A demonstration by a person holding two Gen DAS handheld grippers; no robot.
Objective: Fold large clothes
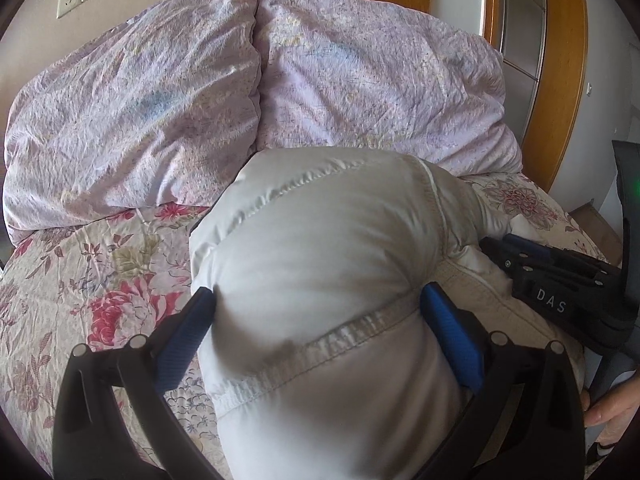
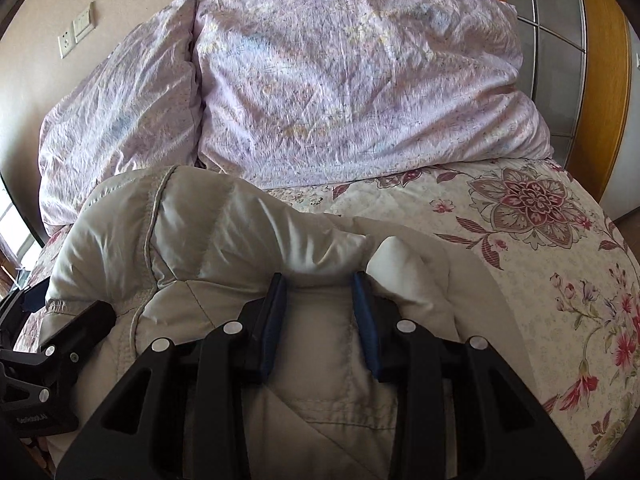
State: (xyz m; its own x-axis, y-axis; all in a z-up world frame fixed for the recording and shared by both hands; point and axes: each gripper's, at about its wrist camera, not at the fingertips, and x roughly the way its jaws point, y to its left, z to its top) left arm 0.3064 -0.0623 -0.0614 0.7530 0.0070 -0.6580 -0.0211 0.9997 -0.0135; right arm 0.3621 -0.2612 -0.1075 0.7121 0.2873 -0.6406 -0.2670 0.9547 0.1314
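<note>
Left gripper (image 1: 318, 300) jaws wide, clamping puffy off-white quilted jacket (image 1: 320, 248), right gripper (image 2: 319, 280) pinching jacket fold, "DAS" label (image 1: 552, 300) on right gripper body, floral bedspread (image 2: 540, 264).

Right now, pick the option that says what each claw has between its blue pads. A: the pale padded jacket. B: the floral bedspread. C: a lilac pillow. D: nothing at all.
A: the left claw and the right claw both press their blue pads into bunched folds of the pale padded jacket, which lies on the floral bedspread in front of the lilac pillows.
</note>
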